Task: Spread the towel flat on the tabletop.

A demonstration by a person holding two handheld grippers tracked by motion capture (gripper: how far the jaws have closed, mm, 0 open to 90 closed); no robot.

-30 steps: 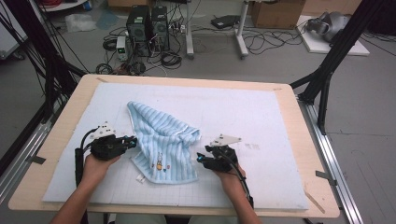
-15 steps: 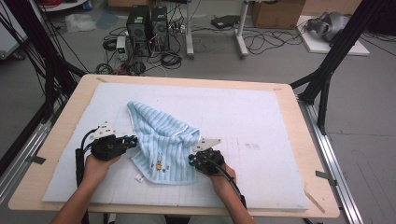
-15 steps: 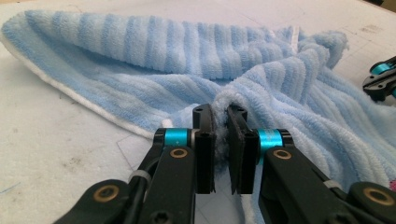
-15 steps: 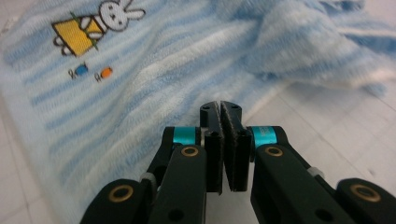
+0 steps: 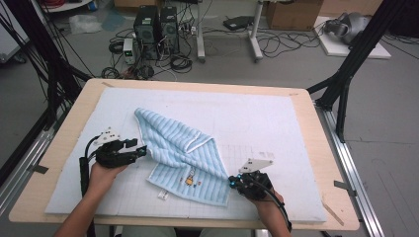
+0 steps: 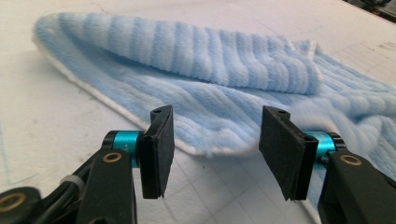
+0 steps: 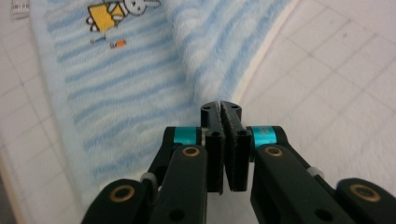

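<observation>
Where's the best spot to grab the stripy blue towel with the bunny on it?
Probably the towel's white-trimmed edge right in front of the left gripper, coming in low from the left. That hem lies flat and thin on the mat, pointing between the open jaws, so they could slide around it easily.

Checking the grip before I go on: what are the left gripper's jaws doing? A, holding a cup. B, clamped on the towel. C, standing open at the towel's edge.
C: the left gripper has a clear gap between its jaws, with the towel edge lying just beyond, unpinched.
</observation>
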